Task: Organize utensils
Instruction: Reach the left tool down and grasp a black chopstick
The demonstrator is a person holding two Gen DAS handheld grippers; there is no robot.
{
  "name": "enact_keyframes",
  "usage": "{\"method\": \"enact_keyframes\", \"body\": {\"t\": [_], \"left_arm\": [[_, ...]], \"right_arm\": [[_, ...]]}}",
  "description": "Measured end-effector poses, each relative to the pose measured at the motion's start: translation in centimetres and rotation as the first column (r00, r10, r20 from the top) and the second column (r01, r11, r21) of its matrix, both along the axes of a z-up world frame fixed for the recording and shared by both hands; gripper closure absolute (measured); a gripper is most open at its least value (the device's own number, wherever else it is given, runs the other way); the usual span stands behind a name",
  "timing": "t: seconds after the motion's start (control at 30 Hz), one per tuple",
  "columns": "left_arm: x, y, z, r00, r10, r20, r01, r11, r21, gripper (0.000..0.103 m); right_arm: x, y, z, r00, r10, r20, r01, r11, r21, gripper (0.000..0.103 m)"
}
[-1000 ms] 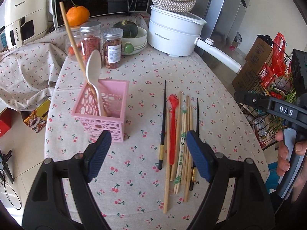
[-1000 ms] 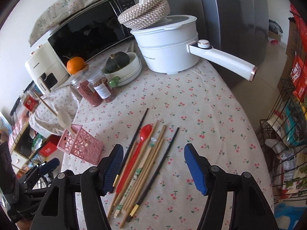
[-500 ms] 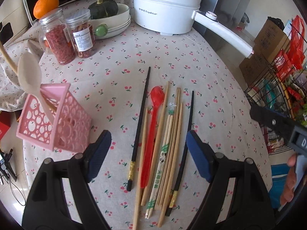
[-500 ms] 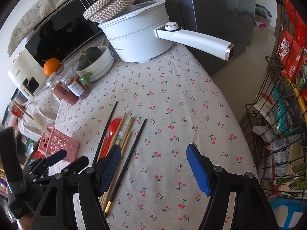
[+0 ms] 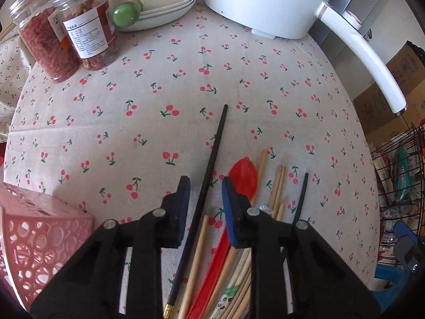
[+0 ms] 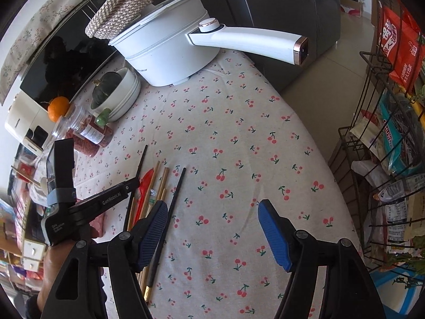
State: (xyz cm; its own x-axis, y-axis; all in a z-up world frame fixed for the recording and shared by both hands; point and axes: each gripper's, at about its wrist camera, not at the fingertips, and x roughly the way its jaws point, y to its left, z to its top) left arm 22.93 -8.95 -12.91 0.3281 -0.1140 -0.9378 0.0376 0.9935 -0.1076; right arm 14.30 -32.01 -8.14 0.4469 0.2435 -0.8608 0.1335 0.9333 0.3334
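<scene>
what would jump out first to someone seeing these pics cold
Most likely the left gripper, low over the cherry-print tablecloth, its jaws just narrowed around a long black chopstick with gaps either side. Beside it lie a red plastic spoon and pale wooden chopsticks. At the table's far edge stands a big white electric pot with a long handle.

A round table [image 5: 164,122] under a cherry-print cloth carries everything. Taking the white pot [image 5: 265,2] at its far edge as landmark: stacked white bowls [image 5: 159,8] sit just left of it, two jars [image 5: 66,29] further left. Well in front of the pot lie chopsticks [image 5: 212,159] and a red spoon [image 5: 243,178], side by side. A pink basket [image 5: 39,242] stands at the near left.
</scene>
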Motion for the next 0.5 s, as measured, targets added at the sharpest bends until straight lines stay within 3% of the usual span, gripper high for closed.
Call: {"method": "enact_keyframes", "body": {"t": [0.23,0.3,0.5], "left_arm": [[0.7,-0.7,-0.4,0.999,-0.034,-0.036,0.037,0.997,0.062,0.088],[0.8,-0.8,-0.4,0.999,-0.033,-0.04,0.036,0.997,0.069,0.094],[-0.1,0.8,0.2,1.0,0.007,-0.023,-0.007,1.0,0.022,0.096]], "right_arm": [[0.1,0.2,0.2,1.0,0.005,0.006,-0.005,1.0,0.008,0.031],[0.1,0.3,0.1,1.0,0.006,0.003,-0.006,1.0,0.017,0.031],[-0.3,0.5,0.3,1.0,0.01,0.003,-0.01,1.0,0.022,0.031]]}}
